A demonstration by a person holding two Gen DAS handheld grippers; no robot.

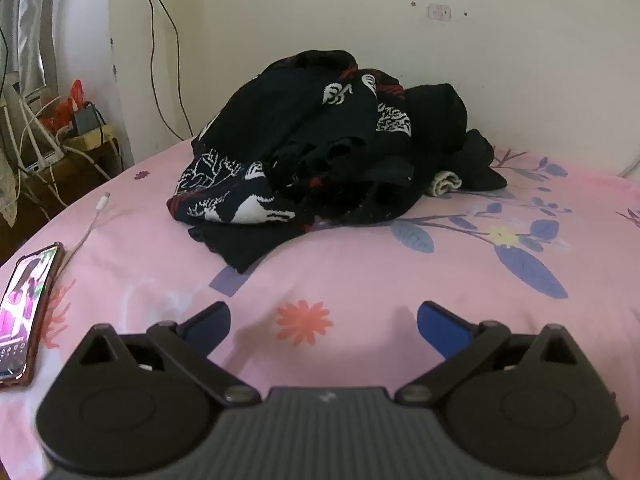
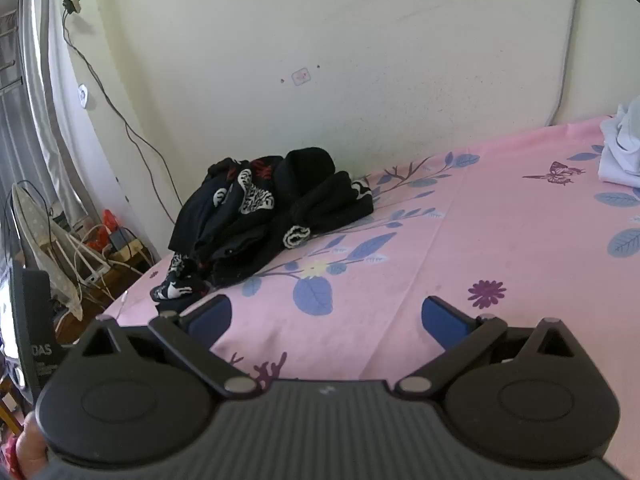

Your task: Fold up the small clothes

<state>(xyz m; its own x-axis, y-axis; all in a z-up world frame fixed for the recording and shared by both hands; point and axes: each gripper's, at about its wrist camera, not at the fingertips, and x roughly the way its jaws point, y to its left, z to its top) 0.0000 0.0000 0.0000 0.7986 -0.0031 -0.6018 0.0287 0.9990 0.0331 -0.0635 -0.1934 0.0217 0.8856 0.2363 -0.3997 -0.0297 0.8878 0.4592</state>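
I judge I'm at the very start: nothing is folded yet, and the dark clothes sit in one crumpled heap on the bed, against the wall, well ahead of both tools. My left hand-held gripper hangs over the pink floral sheet with its jaws spread wide and nothing between them; my right hand-held gripper is the same, spread and empty. The next move, I think, calls for reaching forward to the heap and picking a single garment out by an edge. I count one heap, how many pieces I cannot tell, one small white rolled item at its edge, one phone and one cable end.
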